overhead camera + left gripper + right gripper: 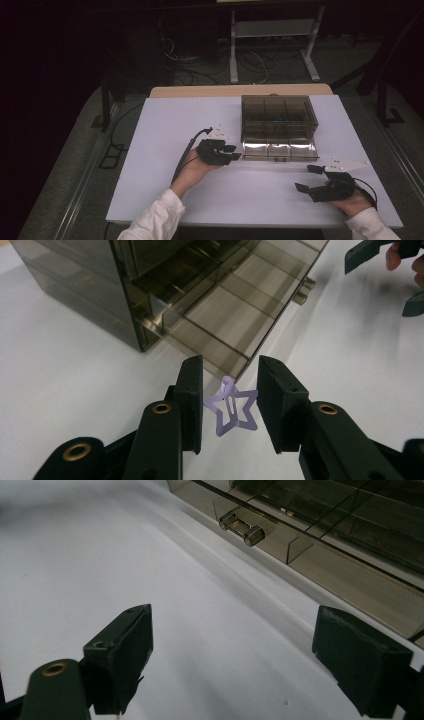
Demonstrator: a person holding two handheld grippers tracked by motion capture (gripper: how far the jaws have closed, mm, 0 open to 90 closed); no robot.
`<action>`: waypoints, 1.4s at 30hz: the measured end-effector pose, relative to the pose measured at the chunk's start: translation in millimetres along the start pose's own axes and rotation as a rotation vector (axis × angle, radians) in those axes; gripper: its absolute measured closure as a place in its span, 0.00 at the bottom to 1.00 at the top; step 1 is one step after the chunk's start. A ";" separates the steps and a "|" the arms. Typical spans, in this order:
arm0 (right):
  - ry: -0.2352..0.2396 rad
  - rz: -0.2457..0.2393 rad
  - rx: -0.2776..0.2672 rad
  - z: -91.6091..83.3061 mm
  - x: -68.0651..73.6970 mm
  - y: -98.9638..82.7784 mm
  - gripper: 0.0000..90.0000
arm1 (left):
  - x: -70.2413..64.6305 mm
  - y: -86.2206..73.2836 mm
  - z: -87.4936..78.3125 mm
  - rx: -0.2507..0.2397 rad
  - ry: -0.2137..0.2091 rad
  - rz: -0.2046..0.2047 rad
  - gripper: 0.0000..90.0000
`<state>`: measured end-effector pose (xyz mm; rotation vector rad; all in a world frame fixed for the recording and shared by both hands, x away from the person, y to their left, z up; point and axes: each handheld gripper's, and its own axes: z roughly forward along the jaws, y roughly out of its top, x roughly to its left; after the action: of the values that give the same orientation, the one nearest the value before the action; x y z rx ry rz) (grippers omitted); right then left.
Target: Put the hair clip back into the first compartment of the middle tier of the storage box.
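Observation:
A purple star-shaped hair clip (pixel 231 409) sits between the black jaws of my left gripper (pixel 230 405), and both pads touch its points, so the gripper is shut on it. The clip hangs just in front of the near corner of a smoky clear drawer box (pixel 100 295), whose bottom drawer (pixel 235 315) is pulled out and split into compartments. In the high view my left gripper (pixel 232 152) is at the left end of that drawer (pixel 279 149). My right gripper (pixel 306 178) rests near the table's front right, open and holding nothing. In its own view its jaws (pixel 232 660) stand wide over bare table.
The box (pixel 279 117) stands at the back middle of the white table (pixel 165 130). The drawer's handle (pixel 241 528) juts from its front. The right gripper's jaws (pixel 365 255) and fingers show far off in the left gripper view. Dark floor, cables and a frame lie beyond the table.

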<state>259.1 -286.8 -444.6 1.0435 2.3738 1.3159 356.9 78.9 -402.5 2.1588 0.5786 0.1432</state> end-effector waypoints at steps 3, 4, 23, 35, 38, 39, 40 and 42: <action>0.000 0.004 -0.002 -0.1 -0.3 -0.1 0.18 | 0.1 3.6 1.1 -0.007 -0.008 0.003 0.71; 0.000 0.005 -0.001 -0.1 -0.3 -0.1 0.18 | -0.3 5.1 1.8 -0.006 -0.007 0.004 0.71; -0.002 0.006 -0.001 -0.3 -0.8 -0.4 0.18 | -0.5 28.4 21.7 -0.014 -0.031 0.031 0.70; -0.004 0.010 0.000 -0.7 -0.7 -0.4 0.18 | -1.5 40.3 40.4 -0.005 -0.031 0.052 0.70; -0.005 0.010 0.000 -1.0 -0.6 -0.4 0.18 | -2.0 43.0 46.8 -0.003 -0.030 0.058 0.70; -0.005 0.011 -0.002 -1.2 -0.7 -0.4 0.18 | -2.2 43.4 48.2 0.000 -0.031 0.058 0.70; -0.005 0.011 -0.003 -1.3 -0.8 -0.4 0.18 | -2.4 44.0 50.5 0.003 -0.029 0.059 0.70; -0.005 0.010 -0.003 -1.4 -0.8 -0.5 0.18 | -2.5 44.8 53.9 0.009 -0.030 0.064 0.70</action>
<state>258.7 -288.4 -444.3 1.0586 2.3652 1.3182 386.8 15.6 -400.3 2.1856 0.4936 0.1432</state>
